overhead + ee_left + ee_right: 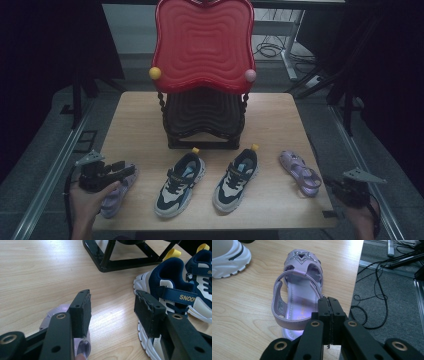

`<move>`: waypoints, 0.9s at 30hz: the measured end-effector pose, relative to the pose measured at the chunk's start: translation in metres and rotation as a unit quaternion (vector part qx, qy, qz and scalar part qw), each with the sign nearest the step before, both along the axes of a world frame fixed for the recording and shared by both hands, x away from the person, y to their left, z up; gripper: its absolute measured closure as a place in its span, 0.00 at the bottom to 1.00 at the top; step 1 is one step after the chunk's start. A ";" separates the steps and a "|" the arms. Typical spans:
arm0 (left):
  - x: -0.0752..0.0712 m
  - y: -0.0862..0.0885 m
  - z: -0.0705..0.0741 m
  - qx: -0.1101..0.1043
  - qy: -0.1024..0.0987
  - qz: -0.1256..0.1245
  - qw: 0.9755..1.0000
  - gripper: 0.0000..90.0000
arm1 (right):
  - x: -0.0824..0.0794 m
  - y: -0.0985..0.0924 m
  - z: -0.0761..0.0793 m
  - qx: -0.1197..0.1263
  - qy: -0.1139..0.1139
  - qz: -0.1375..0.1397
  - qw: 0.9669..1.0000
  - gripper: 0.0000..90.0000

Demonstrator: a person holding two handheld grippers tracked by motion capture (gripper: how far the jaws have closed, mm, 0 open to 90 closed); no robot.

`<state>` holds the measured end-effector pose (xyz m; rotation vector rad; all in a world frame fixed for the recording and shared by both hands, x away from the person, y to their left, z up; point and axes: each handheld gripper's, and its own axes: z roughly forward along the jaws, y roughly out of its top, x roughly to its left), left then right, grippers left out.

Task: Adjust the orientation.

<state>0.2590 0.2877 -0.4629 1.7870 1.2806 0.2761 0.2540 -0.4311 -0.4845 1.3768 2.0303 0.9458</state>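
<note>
Presently, left gripper (121, 171): jaws apart, over left sandal (116, 195) (heel below).
Right gripper (329, 315): jaws closed, empty, behind right sandal (298, 292).

Dim room: wooden table (140, 115) on grey floor (40, 165), black cables (377, 290) trailing.

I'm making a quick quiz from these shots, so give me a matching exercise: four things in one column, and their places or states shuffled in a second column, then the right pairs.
Things
1. left gripper
2. right gripper
3. red tray
4. pair of sneakers

Places or states
A. on top of the black stand
B. fingers open, over the table's left edge
C. side by side, mid-table, before the stand
D. fingers shut, by the purple sandal

Pairs: 1-B, 2-D, 3-A, 4-C
</note>
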 end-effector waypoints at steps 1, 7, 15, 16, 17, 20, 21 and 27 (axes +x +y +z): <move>0.000 0.000 0.000 0.000 0.001 0.000 1.000 0.52 | 0.000 0.000 0.000 -0.001 0.000 0.000 1.000 0.99; -0.001 0.000 -0.001 0.001 0.001 0.000 1.000 0.52 | -0.003 0.002 0.007 -0.006 -0.011 -0.001 1.000 0.99; -0.001 -0.001 -0.001 0.002 0.003 -0.003 1.000 0.52 | -0.002 0.026 0.015 0.006 -0.016 0.044 0.999 0.99; -0.001 -0.001 -0.001 0.002 0.003 -0.003 1.000 0.52 | -0.001 0.029 0.015 0.007 -0.015 0.049 0.999 0.99; -0.001 -0.001 -0.001 0.002 0.003 -0.002 1.000 0.52 | 0.000 0.031 0.014 0.010 -0.013 0.053 0.998 0.98; -0.001 0.000 -0.002 0.002 0.003 -0.001 1.000 0.52 | 0.002 0.036 0.012 0.012 -0.007 0.059 0.998 0.96; -0.001 0.000 -0.002 0.002 0.004 -0.001 1.000 0.52 | 0.003 0.038 0.011 0.011 -0.003 0.061 0.998 0.95; 0.000 0.000 -0.003 0.003 0.007 -0.003 1.000 0.52 | 0.008 0.045 0.007 0.011 0.010 0.068 0.998 0.89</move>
